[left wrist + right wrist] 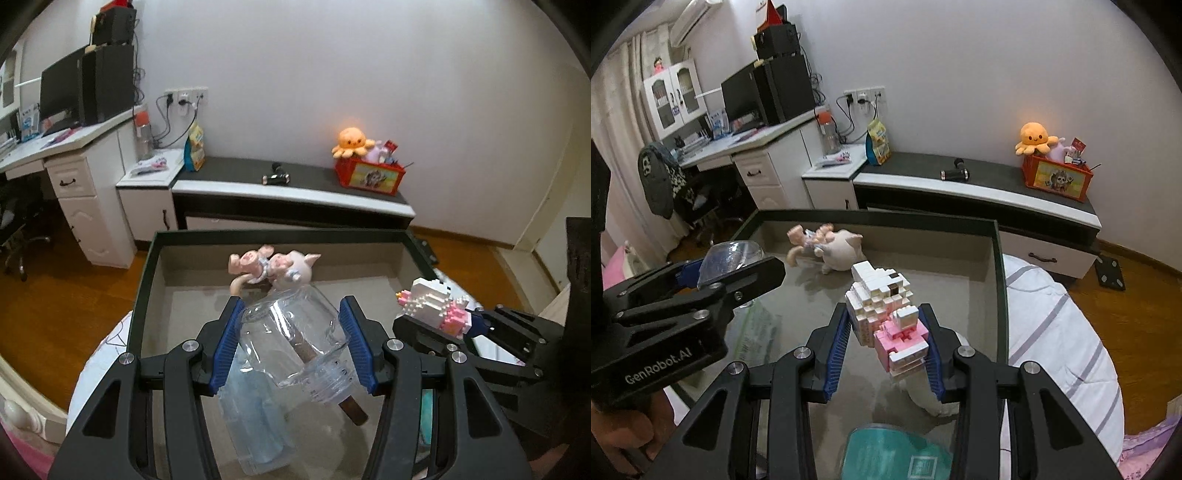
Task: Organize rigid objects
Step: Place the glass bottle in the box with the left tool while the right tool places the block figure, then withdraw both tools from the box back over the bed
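We find the left gripper (291,339) clamped on a clear jar (295,332), held tilted over the tray (147,280). The right gripper (886,350) is clamped on a brick figure (886,314) above the same tray. Only the right view shows the teal lid (897,454); the pig toy (838,251) lies at the tray's far end.
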A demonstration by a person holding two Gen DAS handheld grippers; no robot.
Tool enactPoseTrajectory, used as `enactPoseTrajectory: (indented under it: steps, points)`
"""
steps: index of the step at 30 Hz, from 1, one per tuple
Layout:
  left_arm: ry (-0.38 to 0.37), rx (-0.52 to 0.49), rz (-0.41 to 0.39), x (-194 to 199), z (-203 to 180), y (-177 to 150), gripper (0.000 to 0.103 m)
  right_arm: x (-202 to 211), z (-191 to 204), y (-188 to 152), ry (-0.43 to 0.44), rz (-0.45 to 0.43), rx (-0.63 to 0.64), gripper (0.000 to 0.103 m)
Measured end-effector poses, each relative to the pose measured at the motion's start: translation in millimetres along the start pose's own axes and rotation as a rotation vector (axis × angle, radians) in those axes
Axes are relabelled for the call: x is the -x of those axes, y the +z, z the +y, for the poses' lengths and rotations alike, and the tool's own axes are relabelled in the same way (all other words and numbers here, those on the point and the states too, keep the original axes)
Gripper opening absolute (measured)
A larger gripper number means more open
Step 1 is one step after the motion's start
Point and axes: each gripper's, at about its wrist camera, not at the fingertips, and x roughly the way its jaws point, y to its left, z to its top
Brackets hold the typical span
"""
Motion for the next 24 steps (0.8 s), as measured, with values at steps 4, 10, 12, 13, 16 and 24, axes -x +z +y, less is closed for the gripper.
enactPoseTrajectory:
  steps: [4, 10, 12, 13, 16, 24]
  points:
    - [0.034, 0.001, -0.019, 5.2, 2.5, -4.0, 0.090, 0.5, 1.1, -1.4, -0.012, -0.012, 0.009, 0.066]
    - [0.065, 0.005, -0.080, 35.1, 9.6, -10.0, 0.101, 14.9, 2.4, -5.9, -0.053, -0.043, -0.010, 0.091]
    - [0.075, 0.008, -0.097, 46.8, 11.8, -13.0, 0.102, 21.6, 2.5, -7.7, -0.068, -0.056, -0.019, 0.103]
    - [0.081, 0.011, -0.109, 55.3, 12.9, -15.9, 0.103, 26.6, 2.1, -9.4, -0.067, -0.064, -0.022, 0.103]
    - [0.088, 0.015, -0.131, 72.5, 12.9, -21.8, 0.103, 45.3, 2.7, -14.5, -0.064, -0.090, -0.035, 0.103]
    - [0.113, 0.024, -0.156, 118.7, 12.9, -45.0, 0.103, 91.4, 15.3, -30.1, -0.059, -0.158, -0.051, 0.103]
